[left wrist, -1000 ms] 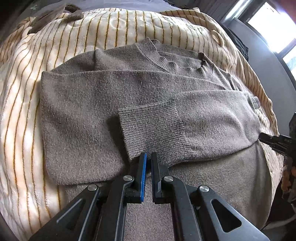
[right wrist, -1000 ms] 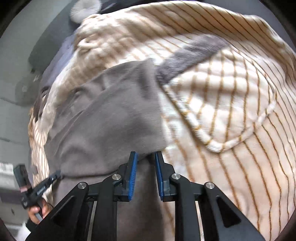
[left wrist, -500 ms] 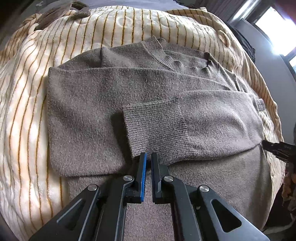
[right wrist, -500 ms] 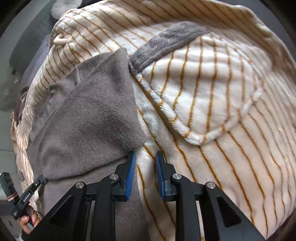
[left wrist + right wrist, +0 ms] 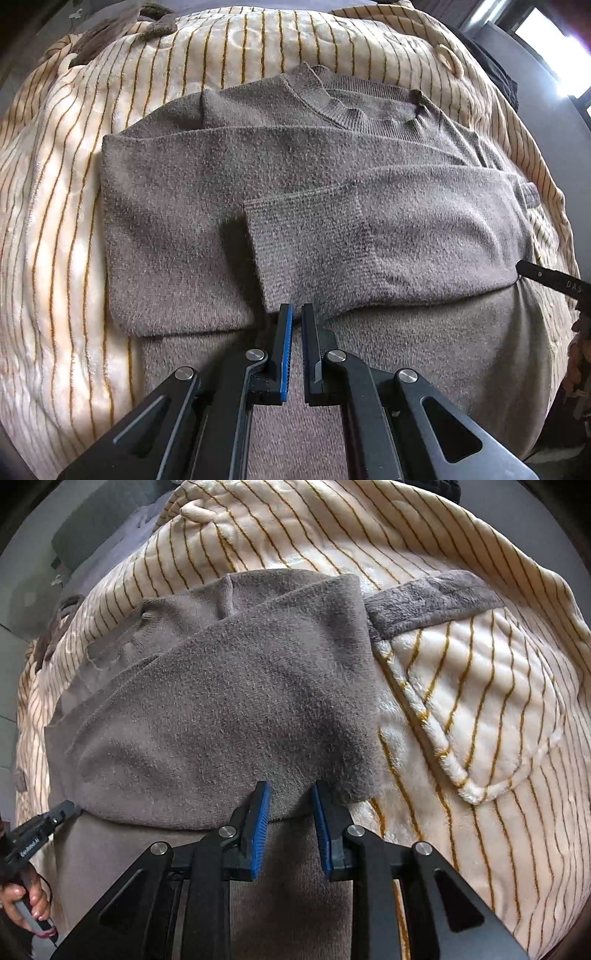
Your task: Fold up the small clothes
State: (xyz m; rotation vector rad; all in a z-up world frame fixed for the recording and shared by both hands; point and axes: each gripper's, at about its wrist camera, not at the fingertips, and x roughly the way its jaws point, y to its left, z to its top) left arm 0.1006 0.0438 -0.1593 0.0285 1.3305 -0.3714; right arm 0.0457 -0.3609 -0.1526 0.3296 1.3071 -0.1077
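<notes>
From your left wrist camera, you are looking down on a cream blanket (image 5: 66,206) with thin ochre stripes, lying over a soft, bulging surface that is filling most of the view. Daylight is coming in through a window (image 5: 554,44) at two o'clock, beyond a grey wall edge. The grey-brown sweater (image 5: 207,206) is lying flat in the middle of the blanket, its ribbed neckline (image 5: 332,107) pointing towards twelve o'clock and its hem running under your gripper at six, so the body's long axis is going from six to twelve. Both sleeves are lying folded across the chest from side to side, the upper one's ribbed cuff (image 5: 306,243) ending near the centre. Your left gripper (image 5: 297,314) is hovering just below that cuff with its jaws almost together, only a thin slit showing, and nothing is sitting between them. The tip of your other tool is poking in at three o'clock.

From your right wrist camera, the same blanket is showing a sewn-on patch with a plush grey band (image 5: 432,602) at one o'clock (it looks like a pocket). The sweater (image 5: 221,701) is filling the left and centre. Your right gripper (image 5: 290,797) is standing partly open at the folded sleeve's lower edge; whether its pads are pressing the knit, I cannot tell. Your left hand (image 5: 26,904) is showing at eight o'clock.
</notes>
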